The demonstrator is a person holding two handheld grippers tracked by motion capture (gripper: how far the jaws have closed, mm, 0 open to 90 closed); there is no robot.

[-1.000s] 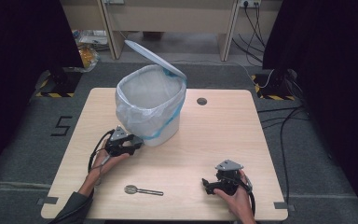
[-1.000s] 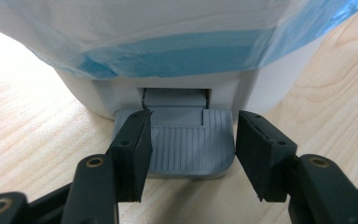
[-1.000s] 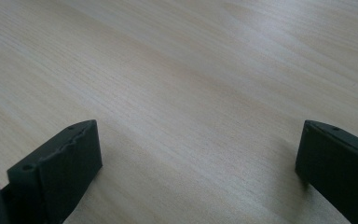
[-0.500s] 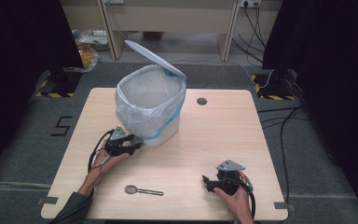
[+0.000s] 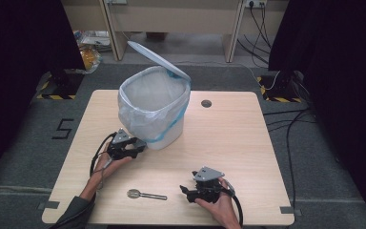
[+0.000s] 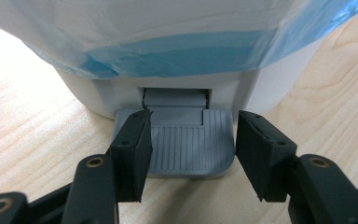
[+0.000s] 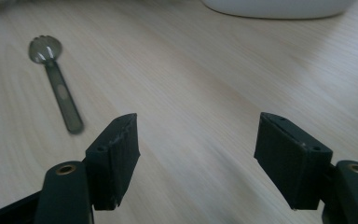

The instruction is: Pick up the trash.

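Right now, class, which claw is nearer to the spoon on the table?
Right. The right claw sits just to the spoon's right, jaws pointing toward it. The left claw is farther off, at the bin's pedal.

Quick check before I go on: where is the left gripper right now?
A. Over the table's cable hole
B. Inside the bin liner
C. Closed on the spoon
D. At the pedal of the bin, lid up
D: the left gripper has its jaws on either side of the grey pedal at the foot of the pedal bin, and the lid stands raised.
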